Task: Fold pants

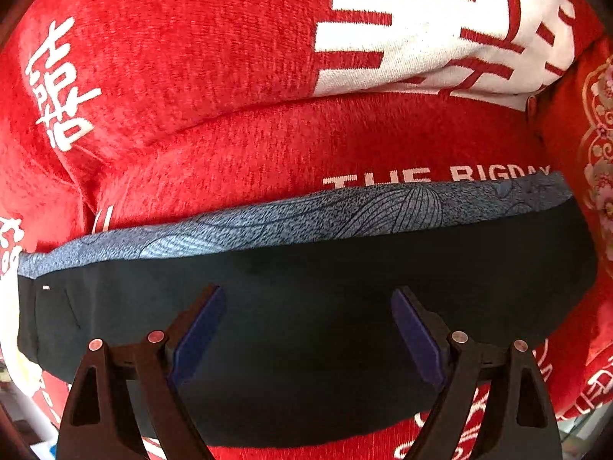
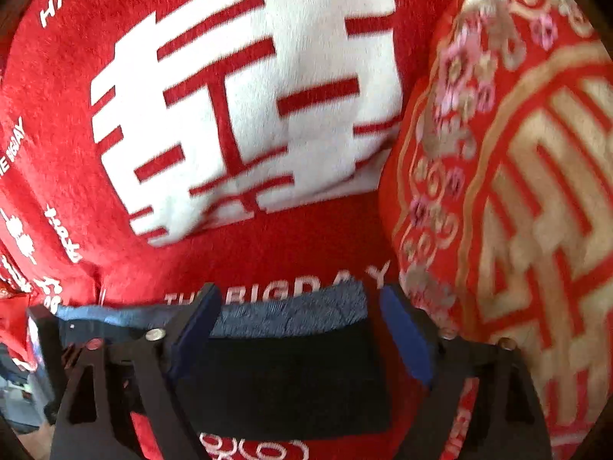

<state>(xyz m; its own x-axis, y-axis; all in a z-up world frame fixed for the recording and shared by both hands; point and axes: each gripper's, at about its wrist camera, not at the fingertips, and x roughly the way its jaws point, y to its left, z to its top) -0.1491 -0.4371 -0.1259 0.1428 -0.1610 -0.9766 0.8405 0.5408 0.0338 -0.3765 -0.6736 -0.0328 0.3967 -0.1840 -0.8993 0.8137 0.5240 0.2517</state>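
The pants (image 1: 306, 306) are dark, almost black, folded into a flat wide band on a red blanket, with a blue patterned strip (image 1: 306, 218) along their far edge. My left gripper (image 1: 308, 299) is open above the middle of the dark cloth and holds nothing. In the right wrist view the pants (image 2: 291, 375) lie between the fingers of my right gripper (image 2: 299, 299), which is open over their right end, its blue pads (image 2: 406, 337) apart. Part of the left gripper (image 2: 46, 345) shows at the left there.
A red blanket (image 1: 230, 57) with white characters and the words "THE BIGDAY" covers the surface and rises behind the pants. A red cushion (image 2: 517, 191) with gold and pink embroidery stands close on the right of the pants.
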